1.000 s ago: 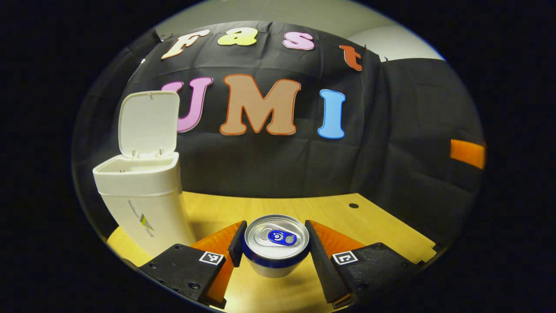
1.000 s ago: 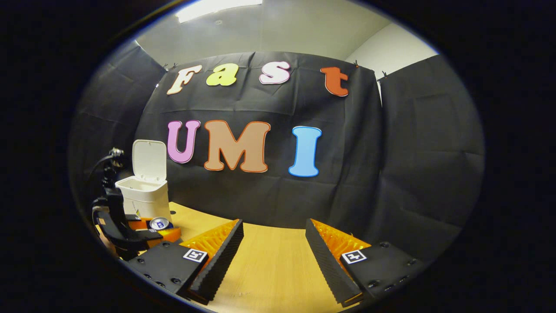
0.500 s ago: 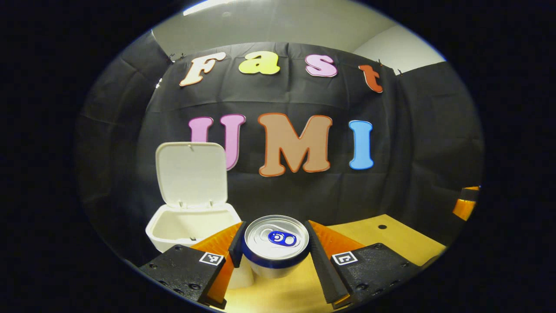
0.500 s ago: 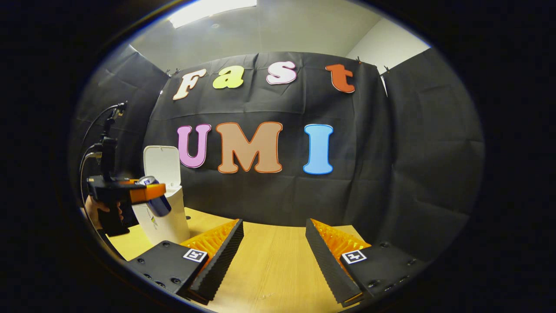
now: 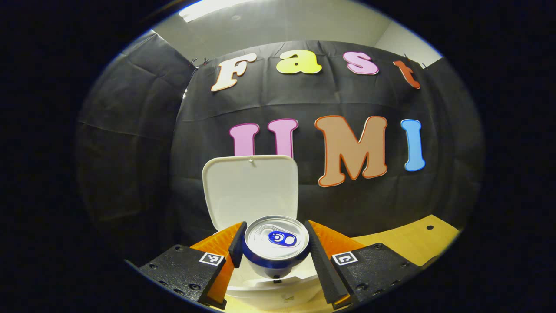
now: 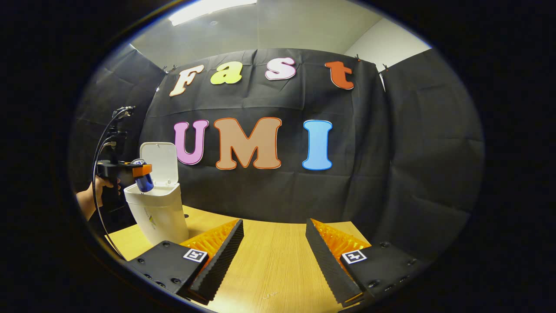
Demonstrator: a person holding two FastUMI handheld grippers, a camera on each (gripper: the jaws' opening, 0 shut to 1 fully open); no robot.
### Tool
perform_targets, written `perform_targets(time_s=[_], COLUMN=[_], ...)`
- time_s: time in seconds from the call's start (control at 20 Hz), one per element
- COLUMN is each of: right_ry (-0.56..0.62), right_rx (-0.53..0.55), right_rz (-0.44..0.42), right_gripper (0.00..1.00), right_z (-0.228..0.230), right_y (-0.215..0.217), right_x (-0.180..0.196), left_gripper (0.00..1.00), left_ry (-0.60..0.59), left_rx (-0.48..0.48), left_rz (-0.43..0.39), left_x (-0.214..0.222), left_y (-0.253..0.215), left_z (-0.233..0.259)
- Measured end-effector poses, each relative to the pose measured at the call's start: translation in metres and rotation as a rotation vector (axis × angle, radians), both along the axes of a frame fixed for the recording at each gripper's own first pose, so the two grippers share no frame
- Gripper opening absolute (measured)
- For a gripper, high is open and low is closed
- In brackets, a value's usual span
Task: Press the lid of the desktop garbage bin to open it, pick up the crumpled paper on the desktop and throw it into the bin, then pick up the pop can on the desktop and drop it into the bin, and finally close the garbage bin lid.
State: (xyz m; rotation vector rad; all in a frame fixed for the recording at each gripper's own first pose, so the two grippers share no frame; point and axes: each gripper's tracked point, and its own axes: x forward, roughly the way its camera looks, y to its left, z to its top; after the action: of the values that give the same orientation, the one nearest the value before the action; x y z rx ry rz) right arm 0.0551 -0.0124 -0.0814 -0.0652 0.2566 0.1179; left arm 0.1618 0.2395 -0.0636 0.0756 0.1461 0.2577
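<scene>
Holding the pop can over the open-lidded garbage bin, left gripper awaits release; paper presumably inside; right gripper gapes wide.

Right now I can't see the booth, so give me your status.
Left tool shut on can, over open bin, lid up. Right tool open, empty. Nothing in the way.
</scene>
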Motion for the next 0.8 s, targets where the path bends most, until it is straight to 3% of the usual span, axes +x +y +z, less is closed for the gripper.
perform_targets(time_s=[0.3, 0.45, 0.5, 0.55, 0.6, 0.8], right_ry=[0.018, 0.017, 0.016, 0.015, 0.013, 0.015], right_rx=[-0.027, -0.023, -0.021, -0.021, -0.022, -0.017], right_rz=[-0.008, -0.007, -0.006, -0.005, -0.004, 0.004], right_gripper=[0.96, 1.0, 0.96, 1.0, 1.0, 0.96], right_z=[-0.004, -0.002, -0.003, -0.001, -0.002, -0.003], right_y=[0.006, 0.008, 0.009, 0.01, 0.011, 0.013], right_x=[0.002, 0.002, 0.001, 0.001, 0.0, -0.002], left_gripper=[0.77, 0.79, 0.82, 0.86, 0.93, 0.91], left_ry=[0.089, 0.109, 0.116, 0.131, 0.121, 0.031], left_rx=[-0.043, -0.075, -0.091, -0.102, -0.081, -0.051], left_rz=[0.021, 0.03, 0.034, 0.04, 0.039, 0.036], left_x=[0.011, 0.013, 0.012, 0.009, 0.009, 0.006], left_y=[0.016, 0.02, 0.021, 0.021, 0.023, 0.02], left_z=[-0.05, -0.069, -0.074, -0.079, -0.078, -0.03])
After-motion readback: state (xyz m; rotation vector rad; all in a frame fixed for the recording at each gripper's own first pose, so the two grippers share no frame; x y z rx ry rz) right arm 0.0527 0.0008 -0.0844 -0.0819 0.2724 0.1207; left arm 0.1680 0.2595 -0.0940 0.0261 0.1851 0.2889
